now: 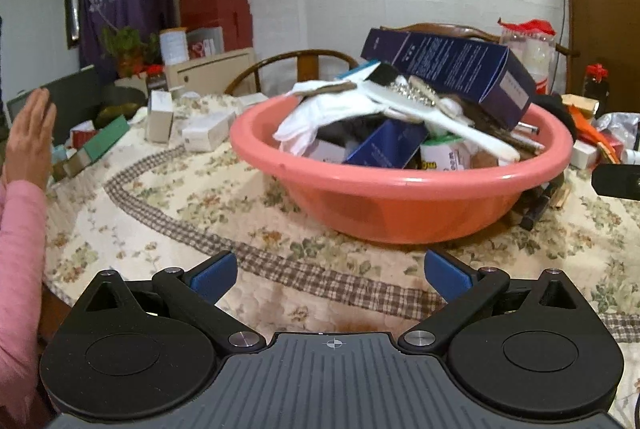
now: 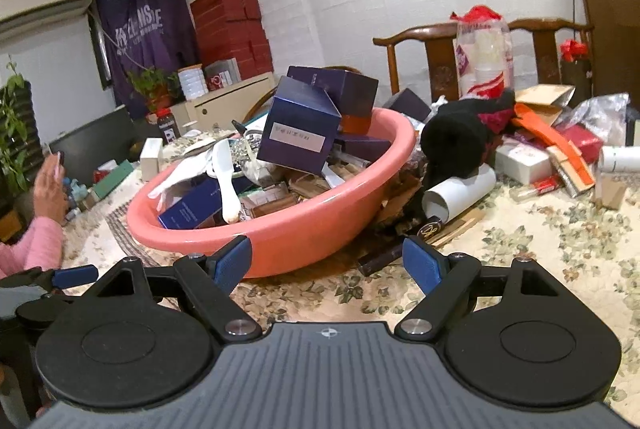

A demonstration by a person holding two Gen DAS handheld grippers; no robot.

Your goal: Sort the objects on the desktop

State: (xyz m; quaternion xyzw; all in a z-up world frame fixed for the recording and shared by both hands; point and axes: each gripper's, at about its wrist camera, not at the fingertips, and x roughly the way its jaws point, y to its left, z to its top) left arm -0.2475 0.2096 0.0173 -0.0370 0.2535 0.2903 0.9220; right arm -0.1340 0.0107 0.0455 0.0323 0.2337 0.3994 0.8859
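Both grippers w/ jaws apart, nothing between pads. Left gripper [image 1: 331,279] hovers over the floral tablecloth [image 1: 168,189] just short of the pink plastic basin [image 1: 400,205]. Right gripper [image 2: 327,265] sits at the same basin's near rim [image 2: 280,249], slightly to its right side. Left gripper's blue pad also visible at far left edge of right wrist view [image 2: 74,277].

Basin stands on table, roughly centre, heaped above rim. Contents, left wrist view: long dark-blue carton [image 1: 452,73] lying tilted across the top, far side; white cloth [image 1: 320,113] draped over near-left portion; white long-handled brush [image 1: 440,121] laid diagonally, handle pointing right; smaller blue box [image 1: 388,145] wedged below it; white-labelled container [image 1: 448,153] beside that box. Right wrist view adds a cube-shaped dark-blue box w/ white label [image 2: 298,127] resting tilted on the pile.

Outside basin, right side (right wrist view): white cardboard tube [image 2: 460,195] lying on its side close to the basin wall; black fabric bundle [image 2: 456,137] directly behind the tube; orange strap [image 2: 560,145] and white box [image 2: 524,159] further right, in mixed clutter.

Left of table: bystander in pink sleeve [image 1: 20,229], hand [image 1: 30,137] raised. Small white boxes [image 1: 204,133] on tablecloth behind-left of basin. Wooden chair [image 2: 440,49] behind table.
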